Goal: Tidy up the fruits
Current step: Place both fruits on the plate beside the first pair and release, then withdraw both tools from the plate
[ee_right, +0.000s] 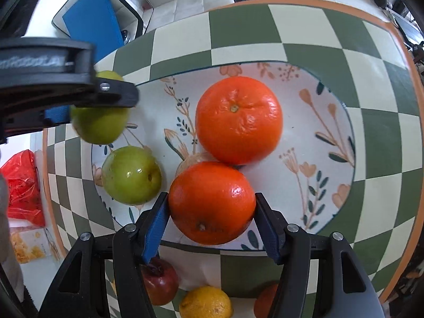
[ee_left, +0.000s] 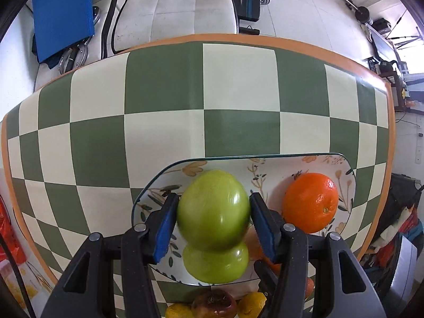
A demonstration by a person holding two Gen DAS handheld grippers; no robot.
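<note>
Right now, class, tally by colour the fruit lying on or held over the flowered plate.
Green apples: 2
Oranges: 2
Total: 4

Held green apple (ee_left: 213,209) motion-blurred; lemon (ee_left: 178,311) cut off by bottom edge.

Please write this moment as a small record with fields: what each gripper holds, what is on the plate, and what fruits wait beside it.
left gripper: shut on a green apple, above the plate
right gripper: shut on an orange, over the plate's near edge
plate: floral, holds a second green apple and a second orange
off the plate, near side: red apple, lemon
surface: green and cream checked table
</note>
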